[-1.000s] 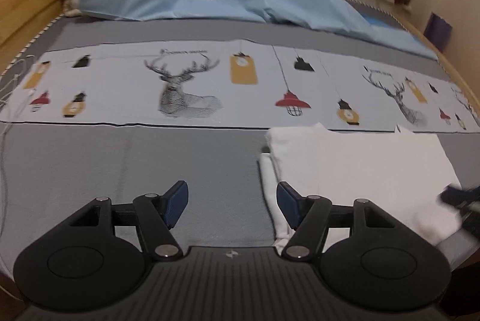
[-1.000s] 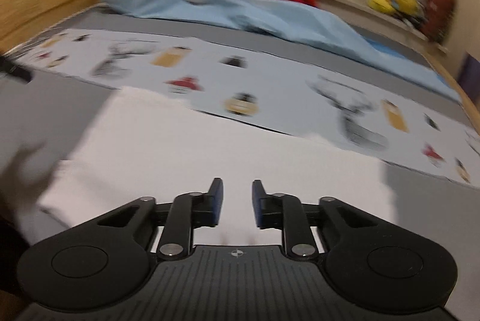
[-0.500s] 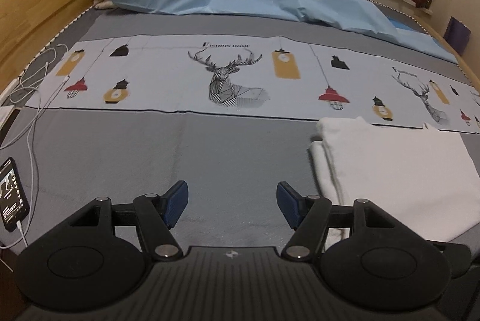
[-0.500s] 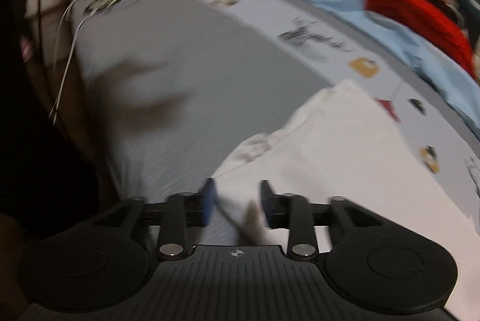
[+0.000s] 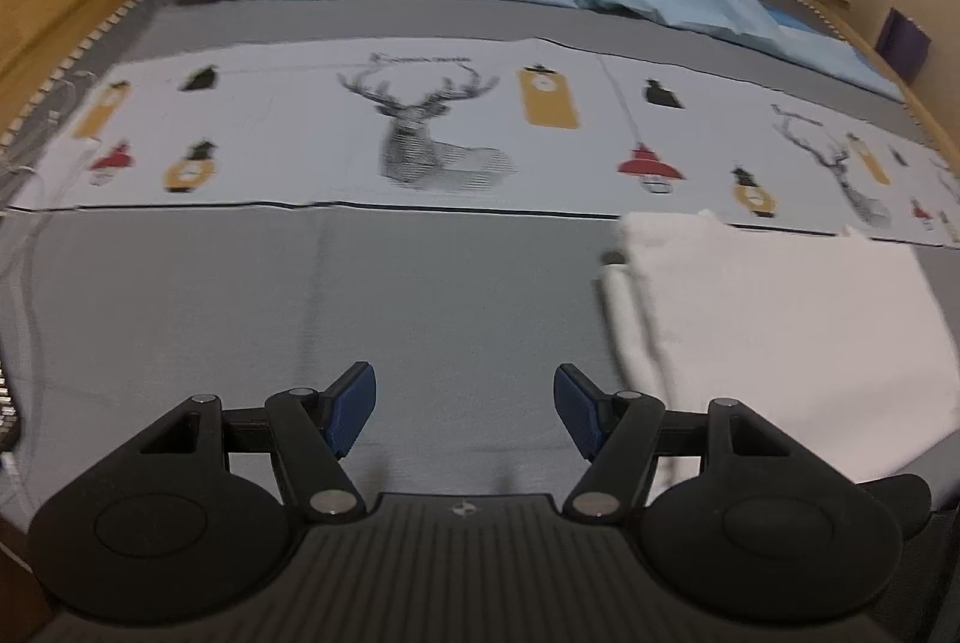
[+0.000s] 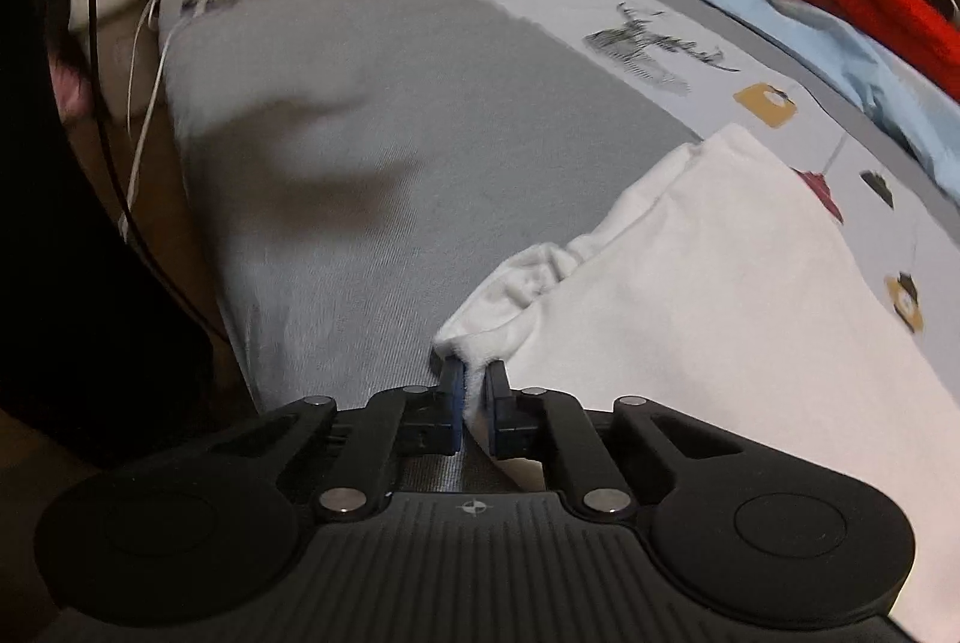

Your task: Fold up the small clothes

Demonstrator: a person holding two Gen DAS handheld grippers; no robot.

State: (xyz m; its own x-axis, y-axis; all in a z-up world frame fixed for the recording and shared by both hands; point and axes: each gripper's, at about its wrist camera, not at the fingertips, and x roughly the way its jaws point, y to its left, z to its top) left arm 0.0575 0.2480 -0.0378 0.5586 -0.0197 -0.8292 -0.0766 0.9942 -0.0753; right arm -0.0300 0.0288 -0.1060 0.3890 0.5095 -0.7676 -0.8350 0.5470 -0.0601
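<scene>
Left wrist: our left gripper (image 5: 465,418) hangs, jaws apart, over bare grey bed (image 5: 300,295); folded white cotton garment (image 5: 780,319) lies near the bed's front edge | Right wrist: our right gripper (image 6: 474,391) has just closed, clamped on the garment's bunched near corner; soft, light, limp, so we judge corners the best hold.

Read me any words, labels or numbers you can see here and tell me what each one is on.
Line of lettering above the deer head on the printed band of the bed cover: too blurred to read.
Second deer print to the right: no lettering can be made out.
White garment: no print or label visible.
Small emblems on both hand-held grippers' bodies: symbols, not text.
</scene>
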